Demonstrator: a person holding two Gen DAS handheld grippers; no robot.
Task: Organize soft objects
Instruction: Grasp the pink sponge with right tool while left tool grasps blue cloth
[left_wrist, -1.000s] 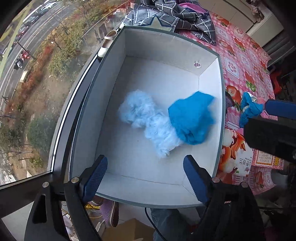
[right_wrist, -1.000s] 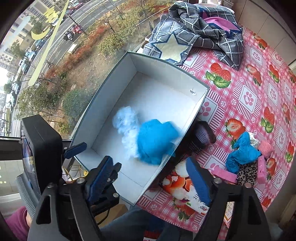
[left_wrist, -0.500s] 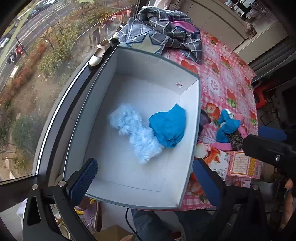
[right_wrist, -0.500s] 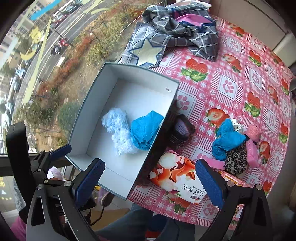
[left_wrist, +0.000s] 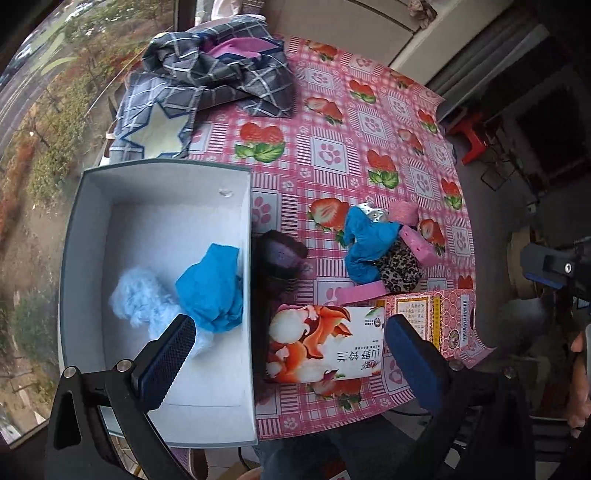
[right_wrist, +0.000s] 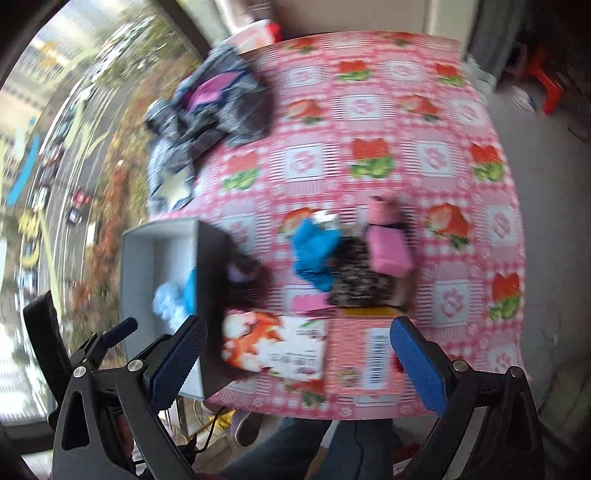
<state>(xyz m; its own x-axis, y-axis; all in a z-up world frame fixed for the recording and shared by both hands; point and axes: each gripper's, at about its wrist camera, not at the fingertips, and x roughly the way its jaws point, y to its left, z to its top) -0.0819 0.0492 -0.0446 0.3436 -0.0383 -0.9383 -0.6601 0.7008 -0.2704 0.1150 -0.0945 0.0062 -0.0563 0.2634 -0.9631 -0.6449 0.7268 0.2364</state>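
Note:
A grey open box stands at the table's left edge and holds a fluffy pale blue item and a blue cloth. On the pink strawberry tablecloth lies a pile: a blue cloth, a leopard-print piece, pink sponges. A dark purple item sits against the box's side. My left gripper hangs open and empty above the box's right wall. My right gripper is open and empty over the table's near edge; its view is blurred.
A tissue pack with an orange print and a pink printed box lie at the near edge. A crumpled plaid cloth fills the far left corner. A window drop lies left of the box.
Both grippers have pulled up and rightward away from the box, the right one rolling. The blue cloth, blurred in motion earlier, now lies still in the box beside the fluffy item.

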